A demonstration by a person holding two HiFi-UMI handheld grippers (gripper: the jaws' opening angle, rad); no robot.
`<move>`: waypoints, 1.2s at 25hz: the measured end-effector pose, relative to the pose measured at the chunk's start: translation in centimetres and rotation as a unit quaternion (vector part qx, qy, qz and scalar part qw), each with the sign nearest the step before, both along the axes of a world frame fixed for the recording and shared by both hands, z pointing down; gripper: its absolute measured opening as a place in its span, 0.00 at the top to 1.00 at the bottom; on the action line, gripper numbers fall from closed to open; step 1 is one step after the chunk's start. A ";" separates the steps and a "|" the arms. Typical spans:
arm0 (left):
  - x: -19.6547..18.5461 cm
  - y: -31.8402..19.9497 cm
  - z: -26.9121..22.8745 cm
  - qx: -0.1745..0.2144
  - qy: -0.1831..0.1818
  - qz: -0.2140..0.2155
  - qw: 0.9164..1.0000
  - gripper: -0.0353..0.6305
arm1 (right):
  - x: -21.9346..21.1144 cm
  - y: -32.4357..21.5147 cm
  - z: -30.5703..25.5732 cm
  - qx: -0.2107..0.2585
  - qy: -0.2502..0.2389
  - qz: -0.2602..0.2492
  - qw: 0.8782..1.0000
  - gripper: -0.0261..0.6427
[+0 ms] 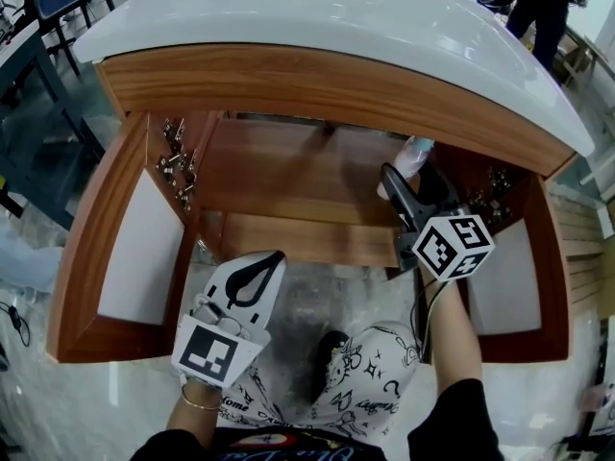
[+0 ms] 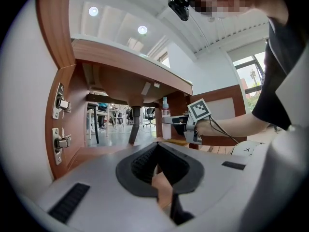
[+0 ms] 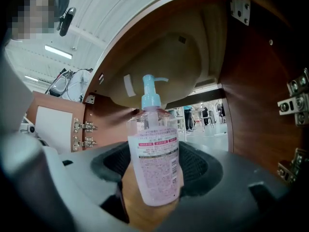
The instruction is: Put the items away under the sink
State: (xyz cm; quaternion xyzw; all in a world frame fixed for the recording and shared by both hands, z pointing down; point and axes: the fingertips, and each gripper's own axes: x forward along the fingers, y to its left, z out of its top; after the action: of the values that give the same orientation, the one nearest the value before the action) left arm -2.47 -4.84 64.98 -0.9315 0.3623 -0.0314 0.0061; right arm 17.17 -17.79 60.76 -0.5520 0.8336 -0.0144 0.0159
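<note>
A clear pump bottle [image 3: 155, 153] of pink liquid with a light blue pump top stands upright between the jaws of my right gripper [image 3: 159, 178], which is shut on it. In the head view that gripper [image 1: 396, 182] reaches into the right side of the open cabinet under the sink, the bottle [image 1: 413, 154] at its tip above the wooden shelf [image 1: 288, 176]. Whether the bottle touches the shelf is unclear. My left gripper [image 1: 264, 262] hangs low before the cabinet's front edge, shut with nothing in it. The left gripper view shows the left gripper [image 2: 157, 164] and, beyond it, the right gripper [image 2: 186, 123] with the bottle [image 2: 166, 124].
The white basin [image 1: 317, 17] overhangs the cabinet. Both doors stand open, left door [image 1: 135, 248] and right door [image 1: 504, 286], with metal hinges [image 1: 176, 161] on the inner walls. A drain pipe [image 2: 133, 124] hangs under the basin. The person's patterned trouser leg [image 1: 375, 373] is below.
</note>
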 end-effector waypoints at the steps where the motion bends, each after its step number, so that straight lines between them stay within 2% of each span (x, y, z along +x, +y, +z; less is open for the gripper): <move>1: -0.1 -0.1 0.0 0.000 0.000 -0.001 1.000 0.94 | 0.1 -0.3 0.1 0.000 0.000 0.003 1.000 0.48; 8: -0.9 -0.8 0.4 -0.003 -0.002 -0.012 1.000 0.94 | 1.2 -2.4 1.3 -0.011 -0.008 0.019 1.000 0.48; 13: -1.2 -0.7 0.9 0.004 -0.026 -0.016 1.000 0.94 | 1.6 -3.5 2.1 -0.021 -0.010 0.020 1.000 0.48; 26: -2.1 -0.7 1.3 -0.004 -0.022 -0.030 0.999 0.94 | 1.3 -4.7 3.1 -0.034 0.003 0.017 0.999 0.48; 30: -2.1 -0.6 1.2 -0.004 -0.023 -0.030 0.999 0.94 | 1.3 -4.8 3.6 -0.037 0.021 0.020 0.999 0.48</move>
State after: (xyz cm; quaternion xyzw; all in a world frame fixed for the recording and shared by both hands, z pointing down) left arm -4.56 -5.45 66.20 -0.9191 0.3901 -0.0541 0.0101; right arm 18.51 -22.63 64.35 -0.5692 0.8212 -0.0338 -0.0216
